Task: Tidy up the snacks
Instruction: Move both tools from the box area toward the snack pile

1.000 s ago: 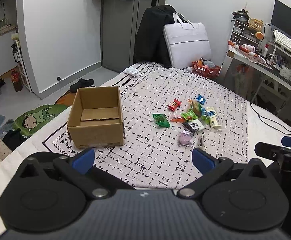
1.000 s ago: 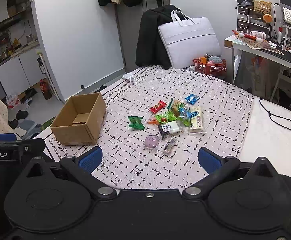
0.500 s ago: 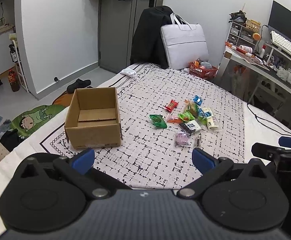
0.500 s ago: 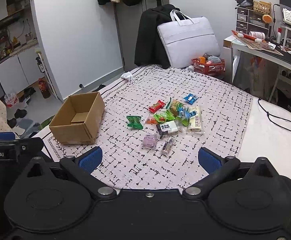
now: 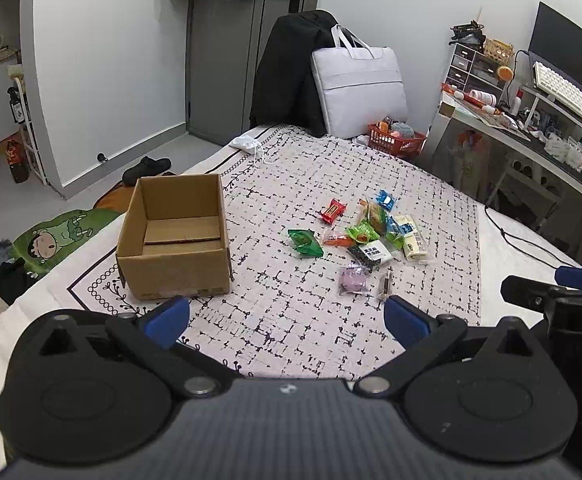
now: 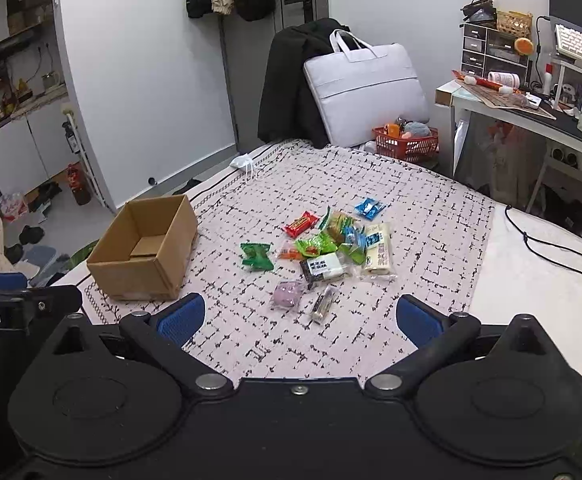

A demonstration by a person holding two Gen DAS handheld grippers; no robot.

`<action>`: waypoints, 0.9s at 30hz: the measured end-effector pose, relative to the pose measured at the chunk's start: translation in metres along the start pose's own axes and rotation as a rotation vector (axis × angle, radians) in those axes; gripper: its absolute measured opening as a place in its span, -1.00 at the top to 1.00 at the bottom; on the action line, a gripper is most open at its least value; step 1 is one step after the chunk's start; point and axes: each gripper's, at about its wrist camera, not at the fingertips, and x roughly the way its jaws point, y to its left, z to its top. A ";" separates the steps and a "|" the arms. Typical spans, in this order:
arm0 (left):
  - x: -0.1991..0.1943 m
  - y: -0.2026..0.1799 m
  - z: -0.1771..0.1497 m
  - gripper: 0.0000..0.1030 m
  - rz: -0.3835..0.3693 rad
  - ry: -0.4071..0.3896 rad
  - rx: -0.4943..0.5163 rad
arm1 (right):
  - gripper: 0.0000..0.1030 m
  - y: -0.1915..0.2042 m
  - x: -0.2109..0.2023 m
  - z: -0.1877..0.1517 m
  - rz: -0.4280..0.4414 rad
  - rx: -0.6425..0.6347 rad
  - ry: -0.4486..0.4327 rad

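Both grippers, left [image 5: 286, 314] and right [image 6: 299, 314], gape wide and empty; snacks [image 5: 365, 240] lie right of the box [image 5: 175, 236].

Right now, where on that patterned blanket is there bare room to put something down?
Bare: the strip between the box and the green packet, and the near stretch before both open grippers. The box is empty too. Crowded: the snack pile.
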 end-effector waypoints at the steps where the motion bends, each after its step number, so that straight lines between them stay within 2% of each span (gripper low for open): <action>1: 0.001 0.000 0.001 -1.00 -0.001 -0.003 -0.005 | -1.00 -0.001 0.002 0.001 0.004 0.007 -0.001; 7: 0.011 0.002 0.007 -1.00 -0.015 -0.009 -0.026 | -1.00 -0.004 0.014 0.007 -0.002 -0.008 -0.017; 10: 0.019 0.003 0.012 -1.00 0.004 -0.027 -0.046 | -1.00 -0.008 0.023 0.011 0.006 0.012 -0.012; 19: 0.056 0.001 0.025 -1.00 0.009 0.023 -0.095 | -1.00 -0.025 0.051 0.016 -0.005 0.048 0.005; 27: 0.089 -0.009 0.029 -1.00 0.032 0.060 -0.062 | -1.00 -0.042 0.082 0.017 0.009 0.098 0.063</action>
